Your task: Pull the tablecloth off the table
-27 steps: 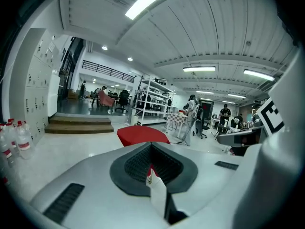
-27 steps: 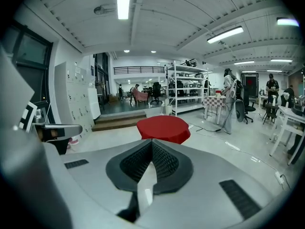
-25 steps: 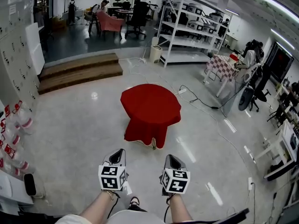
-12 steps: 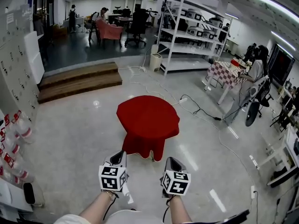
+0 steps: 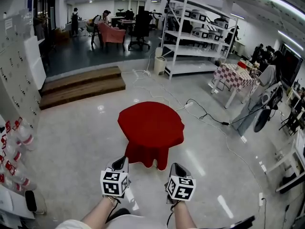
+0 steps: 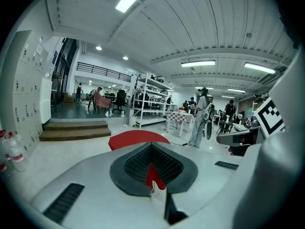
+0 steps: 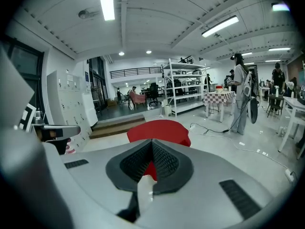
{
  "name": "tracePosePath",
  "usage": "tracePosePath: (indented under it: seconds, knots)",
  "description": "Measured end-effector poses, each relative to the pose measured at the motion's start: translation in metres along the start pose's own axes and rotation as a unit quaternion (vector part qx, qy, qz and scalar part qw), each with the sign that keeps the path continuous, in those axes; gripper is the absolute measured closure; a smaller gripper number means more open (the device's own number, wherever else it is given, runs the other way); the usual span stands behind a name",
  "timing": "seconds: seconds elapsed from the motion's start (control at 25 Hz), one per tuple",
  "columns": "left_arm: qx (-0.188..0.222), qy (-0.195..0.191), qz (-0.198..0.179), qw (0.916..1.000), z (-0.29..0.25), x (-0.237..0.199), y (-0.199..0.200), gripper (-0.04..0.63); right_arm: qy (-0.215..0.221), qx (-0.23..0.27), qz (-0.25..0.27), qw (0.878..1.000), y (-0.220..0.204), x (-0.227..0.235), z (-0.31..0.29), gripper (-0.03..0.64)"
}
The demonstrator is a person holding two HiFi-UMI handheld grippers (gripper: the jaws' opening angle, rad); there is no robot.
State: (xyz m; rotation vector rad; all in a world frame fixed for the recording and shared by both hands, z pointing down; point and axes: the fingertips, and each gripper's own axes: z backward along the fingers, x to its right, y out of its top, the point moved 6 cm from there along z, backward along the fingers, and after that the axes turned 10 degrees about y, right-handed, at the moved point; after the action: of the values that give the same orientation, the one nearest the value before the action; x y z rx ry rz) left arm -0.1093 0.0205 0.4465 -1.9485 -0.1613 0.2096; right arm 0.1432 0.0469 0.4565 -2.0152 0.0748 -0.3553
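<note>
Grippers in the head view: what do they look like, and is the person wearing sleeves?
Both the left gripper and right gripper are pale grey wedges tapering to a point, each carrying a white cube with black square markers. Pads are dark and ribbed. Forearms show no sleeves.

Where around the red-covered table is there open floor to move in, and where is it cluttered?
Open floor lies left of the red tablecloth, up to the wooden steps, and in front of it. The right side is crowded: a black cable trails toward the checkered table.
</note>
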Motion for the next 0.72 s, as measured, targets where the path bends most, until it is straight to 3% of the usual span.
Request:
tracePosePath:
  seconds: [0.36, 0.72]
  knots:
    - [-0.016, -0.006, 0.005, 0.9998, -0.029, -0.004, 0.001, 0.578, -0.020, -0.008, -0.011, 1.000, 0.005, 0.019, -0.012, 0.592]
    - [-0.015, -0.031, -0.024, 0.9991, -0.093, -0.017, 0.023, 0.578, -0.056, 0.009, -0.041, 0.998, 0.022, 0.049, -0.056, 0.591]
